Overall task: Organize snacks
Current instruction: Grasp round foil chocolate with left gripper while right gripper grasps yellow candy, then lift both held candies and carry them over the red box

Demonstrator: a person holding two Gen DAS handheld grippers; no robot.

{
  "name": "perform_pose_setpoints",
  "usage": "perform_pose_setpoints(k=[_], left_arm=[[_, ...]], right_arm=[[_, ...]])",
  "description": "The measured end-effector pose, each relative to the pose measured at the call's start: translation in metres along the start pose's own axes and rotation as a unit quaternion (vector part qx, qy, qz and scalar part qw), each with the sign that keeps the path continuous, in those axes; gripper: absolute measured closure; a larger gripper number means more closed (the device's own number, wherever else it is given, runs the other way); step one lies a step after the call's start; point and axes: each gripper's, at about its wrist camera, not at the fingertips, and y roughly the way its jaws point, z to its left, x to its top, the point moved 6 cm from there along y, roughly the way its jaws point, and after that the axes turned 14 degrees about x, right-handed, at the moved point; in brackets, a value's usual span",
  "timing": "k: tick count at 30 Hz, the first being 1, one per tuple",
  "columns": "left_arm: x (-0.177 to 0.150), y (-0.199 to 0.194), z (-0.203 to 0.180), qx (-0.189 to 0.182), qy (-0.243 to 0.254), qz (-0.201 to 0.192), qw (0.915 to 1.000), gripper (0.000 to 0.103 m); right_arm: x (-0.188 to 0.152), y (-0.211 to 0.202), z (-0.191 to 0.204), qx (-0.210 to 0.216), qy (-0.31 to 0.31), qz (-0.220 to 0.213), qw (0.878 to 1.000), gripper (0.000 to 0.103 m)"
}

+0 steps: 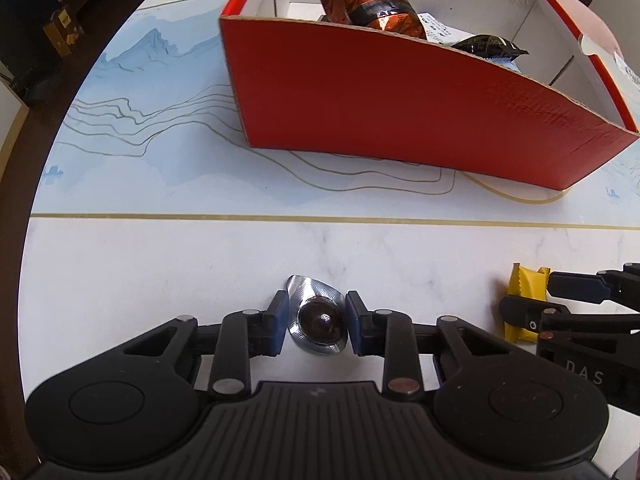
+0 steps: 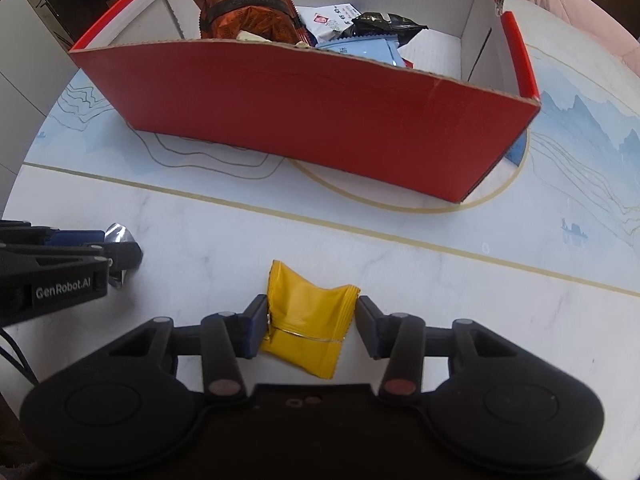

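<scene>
A red cardboard box (image 1: 400,108) stands on the table and holds several snack packets, among them a brown one (image 1: 368,4). My left gripper (image 1: 316,324) is open around a silver-wrapped dark round snack (image 1: 320,320) that lies on the table; the pads sit close on both sides. My right gripper (image 2: 310,322) is open around a yellow packet (image 2: 308,320) on the table; its left pad touches the packet. The box also shows in the right wrist view (image 2: 304,120), as does the brown packet (image 2: 248,8). The yellow packet (image 1: 524,284) also shows in the left wrist view.
The table (image 1: 160,264) is white marble with a gold line and a blue mountain print. The box sits beyond both grippers. The left gripper body (image 2: 60,272) is at the left of the right wrist view. Dark shelving (image 1: 60,8) stands beyond the table's far left.
</scene>
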Motion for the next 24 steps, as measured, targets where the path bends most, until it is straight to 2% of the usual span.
perform_pose_setpoints(k=[11, 24], left_arm=[[-0.011, -0.015, 0.016, -0.02, 0.003, 0.0, 0.9998, 0.074], [-0.017, -0.054, 0.027, -0.042, 0.025, -0.032, 0.9983, 0.074]], right_arm=[[-0.018, -0.023, 0.006, 0.017, 0.007, -0.002, 1.0, 0.058], [-0.029, -0.056, 0.022, 0.016, -0.007, -0.013, 1.0, 0.058]])
